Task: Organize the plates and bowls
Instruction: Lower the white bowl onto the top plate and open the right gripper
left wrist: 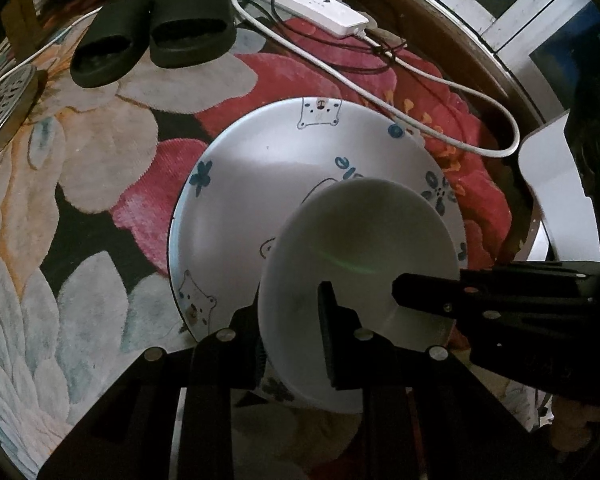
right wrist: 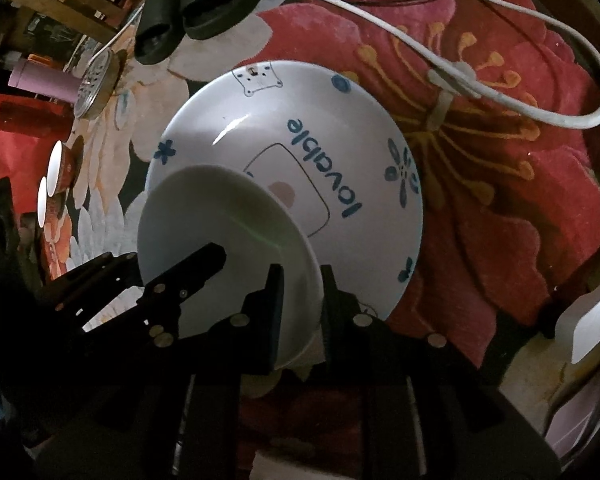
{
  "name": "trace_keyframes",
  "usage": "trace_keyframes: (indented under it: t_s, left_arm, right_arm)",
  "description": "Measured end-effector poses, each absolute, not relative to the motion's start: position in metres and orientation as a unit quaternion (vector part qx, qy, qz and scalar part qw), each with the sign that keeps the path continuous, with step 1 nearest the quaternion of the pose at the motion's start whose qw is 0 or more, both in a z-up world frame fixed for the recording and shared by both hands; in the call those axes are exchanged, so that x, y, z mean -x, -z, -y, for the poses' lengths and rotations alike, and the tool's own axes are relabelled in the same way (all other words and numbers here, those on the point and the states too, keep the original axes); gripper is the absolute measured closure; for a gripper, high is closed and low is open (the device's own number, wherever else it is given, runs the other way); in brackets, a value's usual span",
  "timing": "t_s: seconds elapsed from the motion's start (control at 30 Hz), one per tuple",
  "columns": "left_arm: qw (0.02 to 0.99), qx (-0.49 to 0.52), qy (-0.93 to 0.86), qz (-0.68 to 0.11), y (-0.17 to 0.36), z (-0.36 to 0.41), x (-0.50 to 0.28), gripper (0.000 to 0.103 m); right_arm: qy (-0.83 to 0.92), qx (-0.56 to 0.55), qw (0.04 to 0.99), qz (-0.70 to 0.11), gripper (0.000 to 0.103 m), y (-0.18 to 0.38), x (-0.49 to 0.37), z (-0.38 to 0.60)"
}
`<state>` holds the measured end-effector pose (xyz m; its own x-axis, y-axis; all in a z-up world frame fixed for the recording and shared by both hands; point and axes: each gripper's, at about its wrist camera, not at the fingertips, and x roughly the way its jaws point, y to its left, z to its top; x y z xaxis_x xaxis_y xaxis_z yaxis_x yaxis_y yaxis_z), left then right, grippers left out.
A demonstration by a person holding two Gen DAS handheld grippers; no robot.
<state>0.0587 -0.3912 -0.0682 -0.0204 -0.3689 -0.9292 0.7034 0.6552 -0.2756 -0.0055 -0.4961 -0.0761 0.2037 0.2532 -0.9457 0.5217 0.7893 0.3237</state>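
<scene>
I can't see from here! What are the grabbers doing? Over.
Left gripper and right gripper both clamped on plain white ceramic bowl rim. Bowl over big white bear-and-flower printed plate on floral rug. Nothing between them.

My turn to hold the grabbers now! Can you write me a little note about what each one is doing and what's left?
Left gripper: shut on the near rim of the plain white bowl.
Right gripper: shut on the same bowl's opposite rim, so both share it.
The bowl hangs tilted above the big bear-print plate, which lies on the flowered rug.
Two small cups wait at the rug's far left.
Done: bowl picked up. Left: set it gently on the plate, let go, then probably the cups.
</scene>
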Motion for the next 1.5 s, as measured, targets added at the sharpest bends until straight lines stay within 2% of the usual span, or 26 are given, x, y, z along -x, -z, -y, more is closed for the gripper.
trace_keyframes:
  t_s: [0.27, 0.33, 0.4, 0.47, 0.73, 0.8, 0.9, 1.0, 1.03, 1.07, 1.1, 1.23, 1.27, 1.5]
  left_arm:
    - [0.684, -0.145, 0.387, -0.602, 0.074, 0.392, -0.06, 0.082]
    - [0.682, -0.145, 0.388, -0.602, 0.073, 0.392, -0.06, 0.077]
    - [0.684, -0.14, 0.392, -0.6, 0.07, 0.39, -0.062, 0.061]
    - [0.689, -0.137, 0.391, -0.595, 0.066, 0.387, -0.063, 0.051]
    - [0.704, -0.119, 0.402, -0.574, 0.047, 0.371, -0.068, 0.03]
    - [0.71, -0.112, 0.404, -0.566, 0.04, 0.367, -0.069, 0.029]
    - [0.719, -0.103, 0.401, -0.558, 0.033, 0.358, -0.073, 0.022]
    - [0.73, -0.096, 0.395, -0.549, 0.027, 0.348, -0.077, 0.017]
    - [0.733, -0.095, 0.393, -0.547, 0.025, 0.345, -0.078, 0.013]
    - [0.737, -0.096, 0.389, -0.545, 0.025, 0.342, -0.08, 0.005]
    - [0.741, -0.097, 0.384, -0.541, 0.023, 0.338, -0.082, 0.003]
    - [0.756, -0.1, 0.362, -0.536, 0.022, 0.321, -0.087, 0.002]
    - [0.76, -0.099, 0.355, -0.536, 0.022, 0.316, -0.089, 0.002]
    - [0.77, -0.081, 0.318, -0.547, 0.026, 0.277, -0.104, 0.001]
  right_arm:
    - [0.091, -0.309, 0.711, -0.625, 0.084, 0.079, 0.005, 0.495]
    - [0.09, -0.309, 0.711, -0.625, 0.084, 0.079, 0.004, 0.495]
    - [0.091, -0.311, 0.709, -0.626, 0.084, 0.079, 0.004, 0.495]
    - [0.092, -0.309, 0.71, -0.626, 0.084, 0.077, 0.004, 0.494]
    - [0.096, -0.279, 0.727, -0.62, 0.08, 0.063, 0.0, 0.489]
    - [0.101, -0.268, 0.734, -0.616, 0.079, 0.058, 0.0, 0.487]
    - [0.106, -0.261, 0.744, -0.606, 0.069, 0.051, -0.001, 0.486]
    - [0.113, -0.253, 0.754, -0.596, 0.054, 0.045, -0.003, 0.484]
    - [0.115, -0.252, 0.757, -0.592, 0.045, 0.043, -0.003, 0.484]
    - [0.118, -0.252, 0.759, -0.589, 0.04, 0.041, -0.004, 0.484]
    - [0.121, -0.25, 0.763, -0.584, 0.038, 0.039, -0.005, 0.483]
    - [0.124, -0.236, 0.776, -0.572, 0.005, 0.032, -0.009, 0.476]
    - [0.124, -0.23, 0.78, -0.569, 0.002, 0.03, -0.011, 0.472]
    - [0.103, -0.203, 0.793, -0.565, 0.001, 0.024, -0.026, 0.446]
